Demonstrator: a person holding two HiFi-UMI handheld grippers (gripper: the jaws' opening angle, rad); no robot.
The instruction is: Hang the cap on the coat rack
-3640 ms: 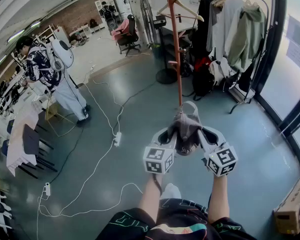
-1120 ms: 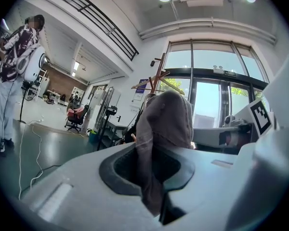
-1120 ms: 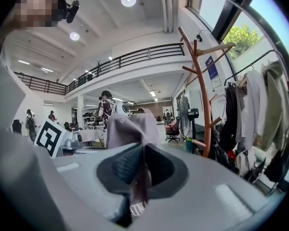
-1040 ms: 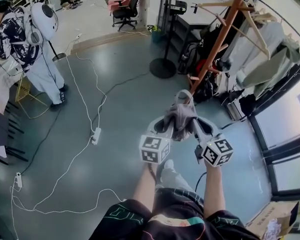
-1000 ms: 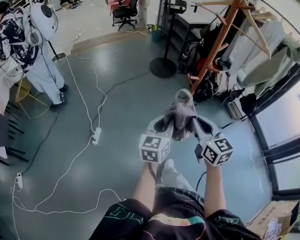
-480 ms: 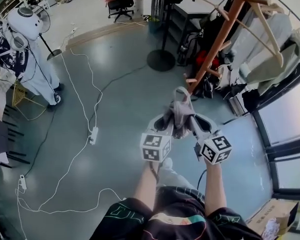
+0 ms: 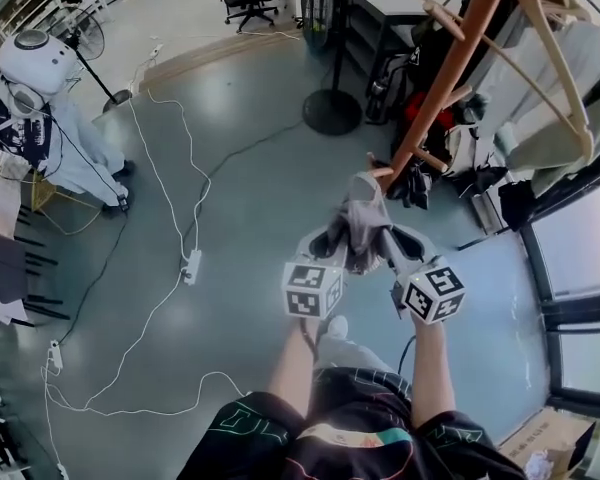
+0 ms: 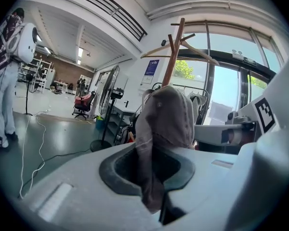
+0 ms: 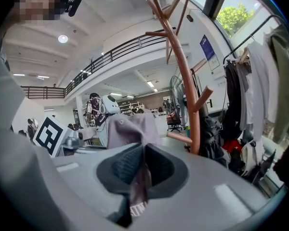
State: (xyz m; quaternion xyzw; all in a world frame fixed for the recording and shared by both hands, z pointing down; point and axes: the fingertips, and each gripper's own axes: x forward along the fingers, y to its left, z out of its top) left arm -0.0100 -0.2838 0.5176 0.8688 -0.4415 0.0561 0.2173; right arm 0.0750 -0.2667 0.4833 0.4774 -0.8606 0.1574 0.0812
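The cap (image 7: pixel 365 218) was held pinched by its cloth in the nearly closed jaws of both the left gripper (image 7: pixel 328 243) and the right gripper (image 7: pixel 395 243), just beside a low peg (image 7: pixel 382 173) of the coat rack (image 7: pixel 450 78), on which it was not yet hung.

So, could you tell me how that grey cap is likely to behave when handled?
Probably floppy: the cap sags in folds between the left tool and right tool, both shut on its cloth. Likely light, since two small pinches carry it. Hardly fragile, being cloth.
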